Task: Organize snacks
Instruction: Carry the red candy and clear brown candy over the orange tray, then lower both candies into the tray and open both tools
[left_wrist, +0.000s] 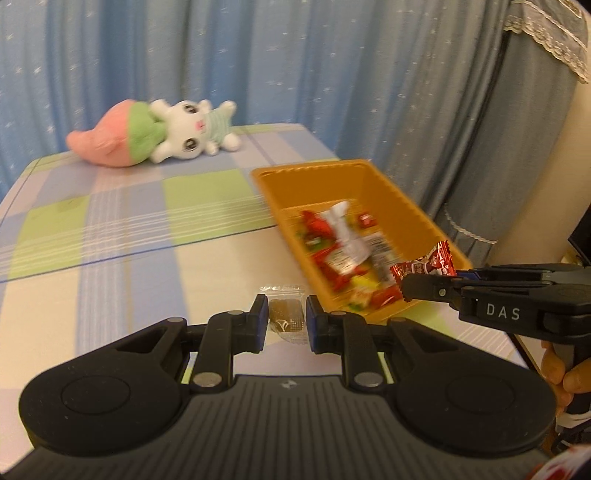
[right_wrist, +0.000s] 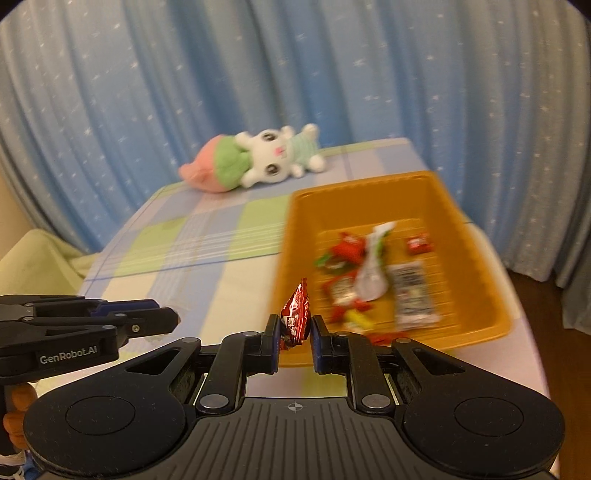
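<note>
A blue curtain (left_wrist: 258, 66) hung behind a table under a checked cloth (left_wrist: 122, 229), and a plush rabbit (left_wrist: 177, 129) lay at the far end, well away from the work. Toward the right edge of the table sat an orange bin (left_wrist: 391, 206), already holding a loose heap of wrapped snacks (right_wrist: 373, 280), red ones and a pale one among them, too blurred to read.

Both hands carried a piece toward that bin. To do the step well, each gripper should probably travel over the near rim and get clearly above the bin floor before letting go, since the right one sat just at the rim and a release there could drop the snack on the cloth. Letting go one at a time would keep the tools from knocking together, as they were near each other.

The left gripper (left_wrist: 286, 319) had its fingers nearly together, clamped on a clear packet with a brown sweet (left_wrist: 285, 314) inside, held above the cloth just beside the bin's near corner. The right gripper (right_wrist: 294, 326) was pinched tight on a red foil packet (right_wrist: 295, 314), which stood upright between the pads, its top poking up in front of the bin's near wall.
</note>
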